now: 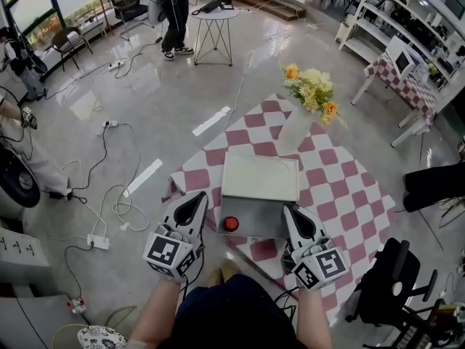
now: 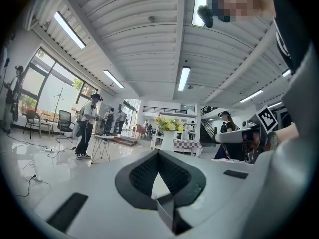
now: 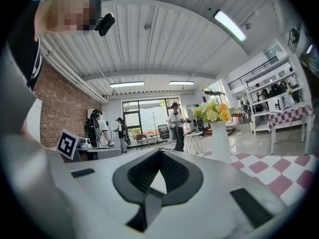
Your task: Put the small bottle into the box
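The box point(image 1: 247, 213) stands open on the pink-checked tablecloth point(image 1: 341, 187), its white lid point(image 1: 260, 177) folded back. A small red-topped bottle point(image 1: 231, 224) stands in the grey bottom part, near its front left corner. My left gripper point(image 1: 200, 197) hangs just left of the box, pointing away from me, with its jaws meeting at the tips point(image 2: 159, 154) and nothing between them. My right gripper point(image 1: 288, 209) is at the box's front right corner, also shut and empty point(image 3: 160, 151). Neither gripper view shows the bottle.
A white vase of yellow and orange flowers point(image 1: 311, 93) stands on the cloth behind the box. Cables and power strips point(image 1: 98, 240) lie on the floor to the left. A black chair point(image 1: 392, 275) is at the right. A person stands by a round table point(image 1: 215, 17) far back.
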The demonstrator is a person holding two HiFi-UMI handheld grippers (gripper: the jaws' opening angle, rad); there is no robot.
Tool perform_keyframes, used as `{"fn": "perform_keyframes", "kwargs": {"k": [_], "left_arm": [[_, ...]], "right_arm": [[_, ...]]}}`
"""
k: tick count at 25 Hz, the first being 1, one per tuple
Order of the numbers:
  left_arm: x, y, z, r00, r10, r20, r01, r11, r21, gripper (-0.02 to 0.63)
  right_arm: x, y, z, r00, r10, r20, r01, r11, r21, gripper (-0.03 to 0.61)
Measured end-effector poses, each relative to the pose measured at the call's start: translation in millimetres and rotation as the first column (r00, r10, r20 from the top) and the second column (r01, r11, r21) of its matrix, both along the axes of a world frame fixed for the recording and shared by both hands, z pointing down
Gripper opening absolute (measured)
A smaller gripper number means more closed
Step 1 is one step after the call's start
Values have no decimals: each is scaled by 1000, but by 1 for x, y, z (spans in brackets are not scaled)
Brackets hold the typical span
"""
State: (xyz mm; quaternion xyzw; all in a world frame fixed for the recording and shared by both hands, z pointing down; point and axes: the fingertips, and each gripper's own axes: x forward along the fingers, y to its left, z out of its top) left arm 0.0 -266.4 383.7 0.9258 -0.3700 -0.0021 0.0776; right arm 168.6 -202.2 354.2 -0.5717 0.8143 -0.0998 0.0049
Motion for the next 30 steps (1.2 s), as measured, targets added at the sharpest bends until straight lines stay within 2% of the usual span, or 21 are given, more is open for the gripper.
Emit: {"fn": "perform_keyframes", "kwargs": {"k": [30], "left_arm": [[-7,-10,-24,999,-11,-31,12,999,34,2]], "right_arm": [[4,-7,-21,1000,14,-21,-13,999,39,3]]}}
